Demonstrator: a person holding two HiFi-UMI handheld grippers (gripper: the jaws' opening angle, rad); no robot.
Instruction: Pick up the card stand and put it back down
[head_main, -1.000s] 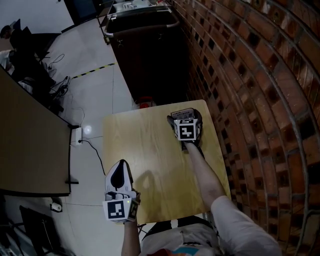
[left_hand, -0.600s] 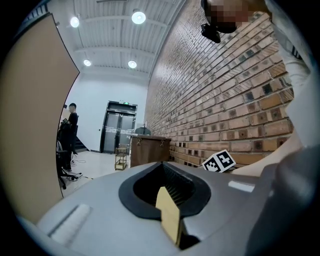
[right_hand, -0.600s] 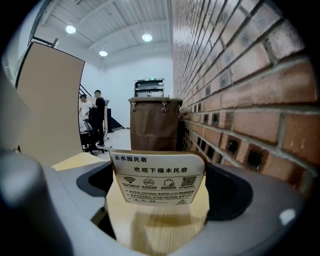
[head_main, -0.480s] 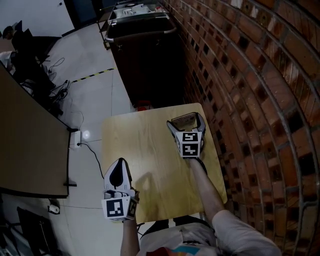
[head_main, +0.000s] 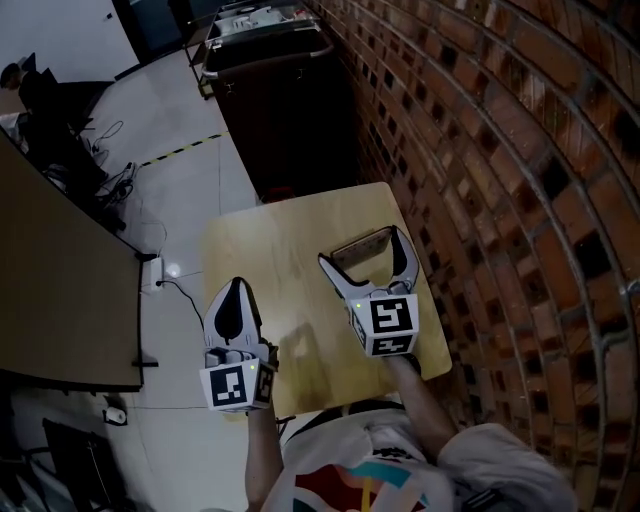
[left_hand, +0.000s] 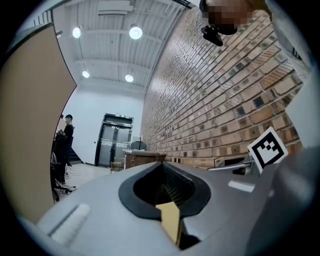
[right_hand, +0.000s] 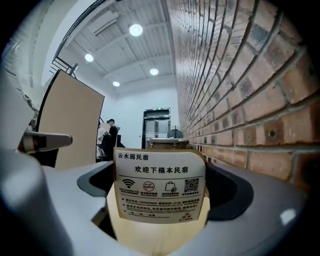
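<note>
The card stand (head_main: 360, 243) is a clear upright holder with a cream printed card. It sits crosswise between the spread fingertips of my right gripper (head_main: 362, 250), above the right half of the small wooden table (head_main: 270, 250). In the right gripper view the card stand (right_hand: 160, 190) fills the gap, and both side edges meet the dark pads (right_hand: 95, 182). The right gripper (right_hand: 160, 200) is shut on it by its width. My left gripper (head_main: 235, 288) hovers over the table's left front edge, shut and holding nothing, as the left gripper view (left_hand: 167, 200) also shows.
A brick wall (head_main: 500, 200) runs close along the table's right side. A dark cabinet (head_main: 290, 110) stands just beyond the far edge. A brown desk top (head_main: 55, 290) lies to the left across a strip of floor with a cable (head_main: 185, 295). A person (head_main: 20, 80) sits at far left.
My right gripper has drawn back toward me and risen, and the card stand has come with it, away from the table's far edge. The left gripper has edged forward slightly.
</note>
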